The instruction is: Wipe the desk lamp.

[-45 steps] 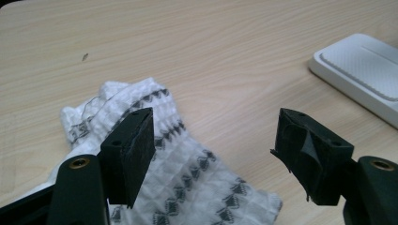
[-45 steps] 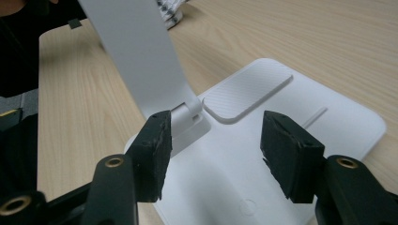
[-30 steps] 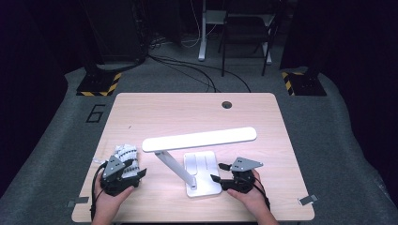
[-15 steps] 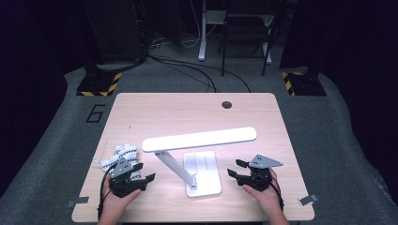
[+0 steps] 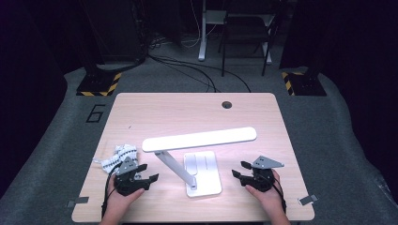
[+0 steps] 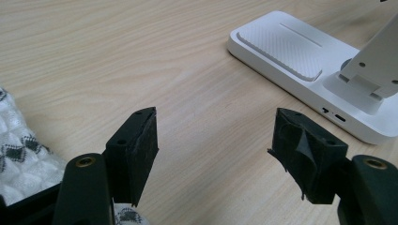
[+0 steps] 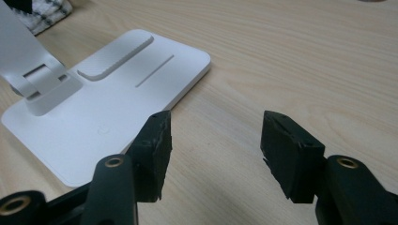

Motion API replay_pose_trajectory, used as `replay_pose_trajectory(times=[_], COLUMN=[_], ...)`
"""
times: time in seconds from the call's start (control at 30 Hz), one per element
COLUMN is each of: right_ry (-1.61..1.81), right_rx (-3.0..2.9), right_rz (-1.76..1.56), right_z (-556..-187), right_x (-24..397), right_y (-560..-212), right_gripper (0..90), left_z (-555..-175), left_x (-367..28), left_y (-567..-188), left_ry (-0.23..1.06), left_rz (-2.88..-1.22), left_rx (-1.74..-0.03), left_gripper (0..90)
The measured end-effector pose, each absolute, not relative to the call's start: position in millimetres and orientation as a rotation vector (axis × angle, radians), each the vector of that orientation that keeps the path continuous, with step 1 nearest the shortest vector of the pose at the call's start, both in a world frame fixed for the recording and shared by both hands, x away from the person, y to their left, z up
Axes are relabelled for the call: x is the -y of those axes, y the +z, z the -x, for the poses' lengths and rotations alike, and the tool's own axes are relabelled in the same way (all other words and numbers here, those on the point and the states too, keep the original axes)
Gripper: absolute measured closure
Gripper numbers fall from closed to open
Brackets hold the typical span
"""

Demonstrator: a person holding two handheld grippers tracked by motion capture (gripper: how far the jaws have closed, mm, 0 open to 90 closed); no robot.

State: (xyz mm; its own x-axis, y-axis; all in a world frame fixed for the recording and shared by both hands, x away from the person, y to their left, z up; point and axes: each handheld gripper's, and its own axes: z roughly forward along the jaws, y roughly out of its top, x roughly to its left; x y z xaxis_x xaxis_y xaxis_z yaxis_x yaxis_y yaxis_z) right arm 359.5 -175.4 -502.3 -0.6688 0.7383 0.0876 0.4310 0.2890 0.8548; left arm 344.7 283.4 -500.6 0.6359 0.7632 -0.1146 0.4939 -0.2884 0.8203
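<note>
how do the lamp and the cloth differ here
The lamp is plain white, rigid and stands upright at the table's middle, between the two grippers; the cloth is white with dark patterning, soft and lies crumpled near the left edge beside the left gripper. Both rest on the wooden table, ungripped.

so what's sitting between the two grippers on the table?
In the high view, the white desk lamp's flat base and slanted arm lie between the left gripper and right gripper; bare wood either side.

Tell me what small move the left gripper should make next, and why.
Probably ease the left gripper toward the lamp base: its jaws are open and holding nothing, the base sits just ahead across bare table, and the right gripper already flanks the other side.
</note>
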Motion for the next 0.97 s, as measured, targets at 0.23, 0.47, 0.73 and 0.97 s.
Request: replay_pose_trajectory(times=[0.23,0.47,0.73,0.97], right_ry=[1.259,1.266,1.284,1.27], right_rx=[-2.233,-2.218,-2.191,-2.199], right_rz=[-1.112,-1.126,-1.155,-1.154], right_z=[-359,-354,-350,-345], right_x=[176,180,182,184], right_y=[-509,-509,-511,-511], right_gripper=[42.9,42.3,41.0,40.9], left_z=[-352,-357,-362,-357], left_x=[-278,-278,-279,-288], left_y=[-504,-504,-502,-483], left_ry=[0.354,0.339,0.339,0.445], left_rz=[-1.975,-1.953,-1.916,-1.88], left_rx=[-0.992,-1.007,-1.027,-1.03], left_gripper=[32.4,33.4,33.6,36.6])
